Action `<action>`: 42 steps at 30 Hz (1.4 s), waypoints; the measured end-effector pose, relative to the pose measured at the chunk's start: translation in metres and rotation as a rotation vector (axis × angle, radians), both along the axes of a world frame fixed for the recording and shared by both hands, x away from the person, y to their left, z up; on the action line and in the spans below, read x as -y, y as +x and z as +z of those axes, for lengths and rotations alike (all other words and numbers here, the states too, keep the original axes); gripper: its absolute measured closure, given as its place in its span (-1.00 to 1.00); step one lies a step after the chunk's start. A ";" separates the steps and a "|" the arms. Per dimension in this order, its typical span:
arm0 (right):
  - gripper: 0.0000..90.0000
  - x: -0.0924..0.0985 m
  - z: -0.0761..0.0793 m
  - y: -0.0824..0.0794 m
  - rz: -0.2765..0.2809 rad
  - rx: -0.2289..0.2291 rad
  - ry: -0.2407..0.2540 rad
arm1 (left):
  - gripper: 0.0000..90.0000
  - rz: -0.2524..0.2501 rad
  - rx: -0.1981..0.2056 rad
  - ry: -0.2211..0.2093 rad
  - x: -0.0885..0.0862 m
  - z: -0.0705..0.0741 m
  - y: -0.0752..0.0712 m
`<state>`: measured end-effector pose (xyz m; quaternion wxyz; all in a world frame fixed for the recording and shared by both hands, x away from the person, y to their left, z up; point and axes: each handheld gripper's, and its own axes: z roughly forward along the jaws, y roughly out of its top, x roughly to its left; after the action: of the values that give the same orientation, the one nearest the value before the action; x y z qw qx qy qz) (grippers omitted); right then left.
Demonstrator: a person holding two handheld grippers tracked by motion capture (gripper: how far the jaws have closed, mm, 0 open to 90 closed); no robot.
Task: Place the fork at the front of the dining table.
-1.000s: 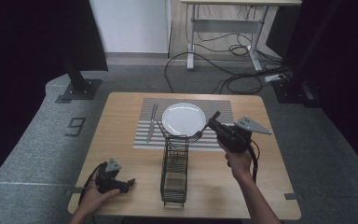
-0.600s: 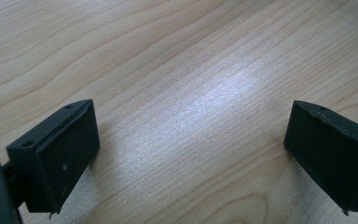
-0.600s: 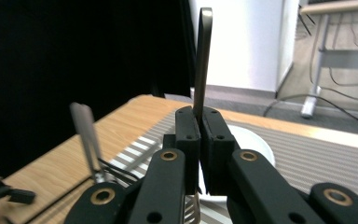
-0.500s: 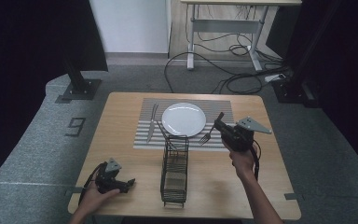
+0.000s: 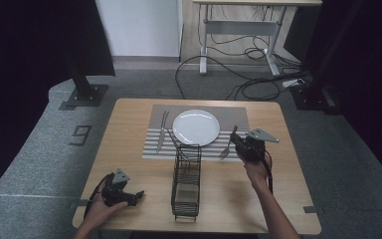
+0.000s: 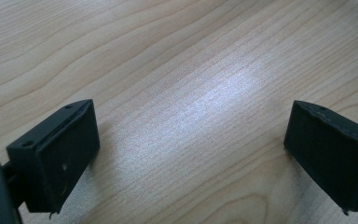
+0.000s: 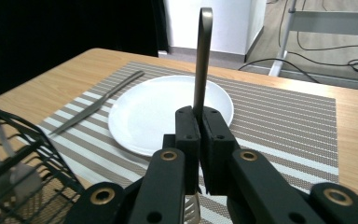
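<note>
Right gripper (image 5: 237, 141) jaws clamped on a fork (image 5: 227, 145), held over the striped placemat (image 5: 234, 118) just right of the white plate (image 5: 196, 127). Knife (image 5: 162, 130) lies left of the plate. Black wire rack (image 5: 186, 180) stands in front of the plate. Left gripper (image 5: 129, 197) low over the table (image 5: 129, 114), far front-left of the plate, jaws wide apart, nothing between them.

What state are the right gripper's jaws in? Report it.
Shut on the fork: the right gripper has both jaws pressed against its handle, which rises between them.

Your plate (image 5: 196, 127) is sitting on the placemat (image 5: 238, 118); knife (image 5: 162, 130) lying left, rack (image 5: 186, 180) seemingly just nearer.
</note>
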<state>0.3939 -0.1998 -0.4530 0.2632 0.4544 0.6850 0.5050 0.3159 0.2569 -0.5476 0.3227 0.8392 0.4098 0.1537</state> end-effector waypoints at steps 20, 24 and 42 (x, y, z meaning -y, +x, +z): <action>0.87 -0.008 -0.022 0.016 -0.027 -0.037 -0.085 | -0.94 0.000 -0.001 0.000 0.000 0.000 0.000; 0.87 -0.012 -0.030 0.021 -0.028 -0.054 -0.110 | -0.94 0.000 -0.001 0.000 0.000 0.000 0.000; 0.93 -0.004 -0.057 0.032 -0.083 -0.128 -0.084 | -0.94 0.000 -0.001 0.000 0.000 0.000 0.000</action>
<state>0.4260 -0.1959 -0.5103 0.2584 0.5023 0.7017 0.4343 0.3160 0.2569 -0.5476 0.3227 0.8393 0.4098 0.1532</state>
